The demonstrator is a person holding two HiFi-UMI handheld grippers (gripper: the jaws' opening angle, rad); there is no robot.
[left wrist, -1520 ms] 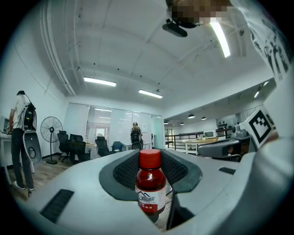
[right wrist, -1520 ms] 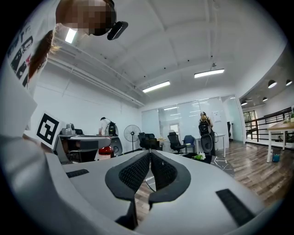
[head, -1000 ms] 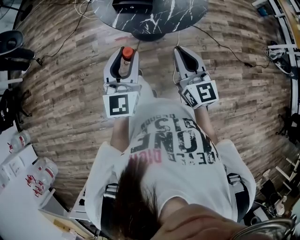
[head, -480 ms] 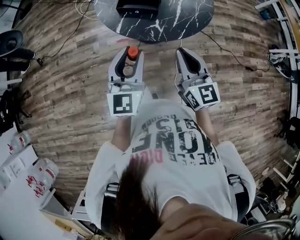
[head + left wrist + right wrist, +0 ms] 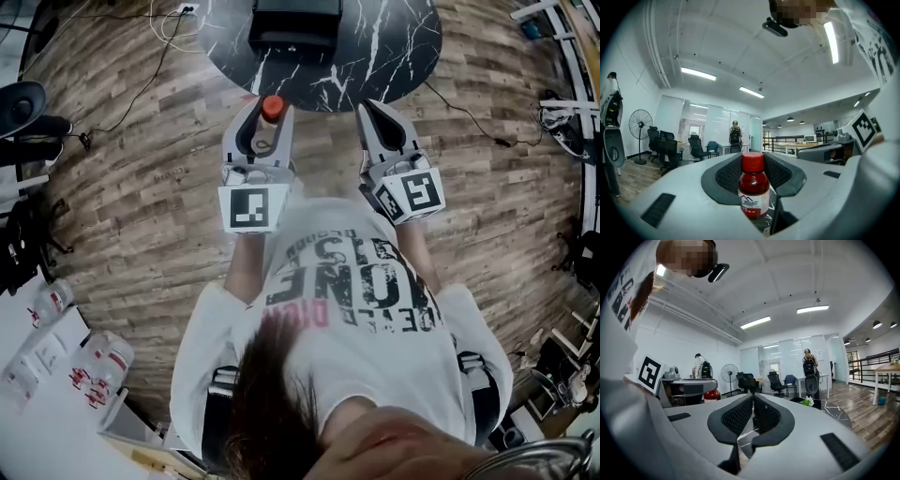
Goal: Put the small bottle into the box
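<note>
The left hand-held gripper (image 5: 260,114) clasped the bottle (image 5: 753,190); the right hand-held gripper (image 5: 377,114) was clenched empty; the box (image 5: 293,26) sat ahead on the counter (image 5: 384,52).

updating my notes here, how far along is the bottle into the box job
Done: the small bottle is picked up, upright between the left tongs. In hand: it is at the near edge of the round table, short of the black box. Left: reach over the box and let go inside. The right tongs are shut and empty.
</note>
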